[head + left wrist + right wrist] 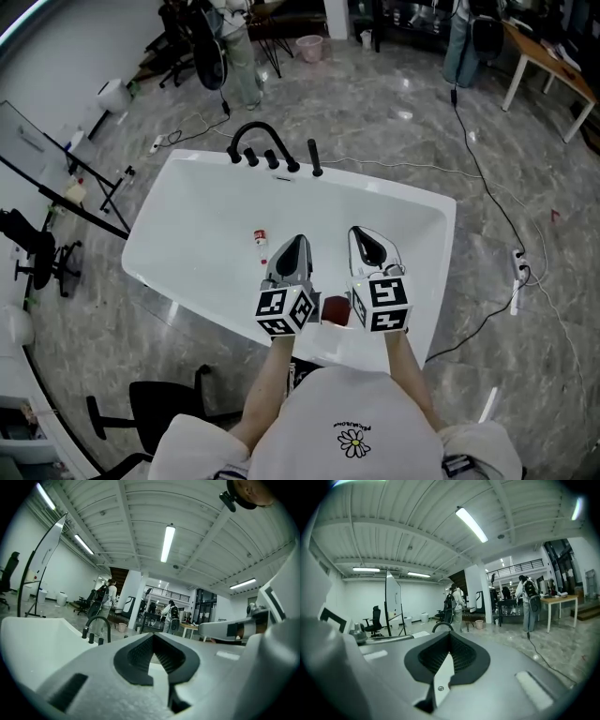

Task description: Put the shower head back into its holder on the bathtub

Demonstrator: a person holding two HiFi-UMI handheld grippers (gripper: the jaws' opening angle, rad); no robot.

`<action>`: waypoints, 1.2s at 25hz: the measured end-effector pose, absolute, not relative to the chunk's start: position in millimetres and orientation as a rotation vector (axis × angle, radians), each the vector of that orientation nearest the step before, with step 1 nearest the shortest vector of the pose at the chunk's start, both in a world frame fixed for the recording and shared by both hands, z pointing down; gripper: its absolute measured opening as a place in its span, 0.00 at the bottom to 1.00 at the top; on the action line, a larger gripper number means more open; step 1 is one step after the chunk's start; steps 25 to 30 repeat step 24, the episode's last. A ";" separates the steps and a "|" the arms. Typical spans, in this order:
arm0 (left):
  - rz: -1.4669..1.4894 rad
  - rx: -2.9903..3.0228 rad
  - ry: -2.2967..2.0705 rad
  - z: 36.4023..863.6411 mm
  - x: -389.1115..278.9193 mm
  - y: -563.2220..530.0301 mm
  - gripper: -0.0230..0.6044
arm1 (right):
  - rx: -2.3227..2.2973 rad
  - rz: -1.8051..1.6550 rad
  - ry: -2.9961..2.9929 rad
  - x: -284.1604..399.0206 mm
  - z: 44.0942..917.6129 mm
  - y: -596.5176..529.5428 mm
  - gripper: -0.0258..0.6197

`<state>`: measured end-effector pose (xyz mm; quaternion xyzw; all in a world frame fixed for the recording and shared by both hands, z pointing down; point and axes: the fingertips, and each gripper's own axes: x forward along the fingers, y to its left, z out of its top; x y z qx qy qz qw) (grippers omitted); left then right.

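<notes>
Grey marbled floor point(394, 112), crossed by dark cables point(487, 187), is seen in the head view around a white bathtub point(187, 216). At the tub's far rim a curved black faucet point(255, 131) is mounted. Just right of its knobs the slim black shower head point(316, 157) is seen standing upright on the rim, apparently seated in its holder. A small red-and-white item point(261, 239) lies inside the tub. The left gripper point(292, 246) and the right gripper point(367, 242) are held side by side over the near rim, well apart from the shower head, and a red object point(336, 309) shows between their marker cubes. In the left gripper view the jaws are pressed together with nothing between them, and the faucet point(97, 626) is visible beyond on the left. In the right gripper view the jaws are likewise closed and empty, and the faucet arch point(442, 626) is seen past their tips.
</notes>
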<state>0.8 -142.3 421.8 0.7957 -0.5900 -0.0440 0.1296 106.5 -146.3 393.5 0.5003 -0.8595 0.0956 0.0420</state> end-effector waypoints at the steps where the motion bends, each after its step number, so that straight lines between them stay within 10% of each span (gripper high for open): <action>1: -0.134 2.313 -1.724 418.8 1.0 -141.1 0.03 | 1.525 0.254 -2.619 107.1 392.4 -145.7 0.04; 30: -0.159 2.334 -1.816 377.0 -21.5 -141.5 0.03 | 1.460 0.094 -2.730 89.7 353.0 -151.7 0.04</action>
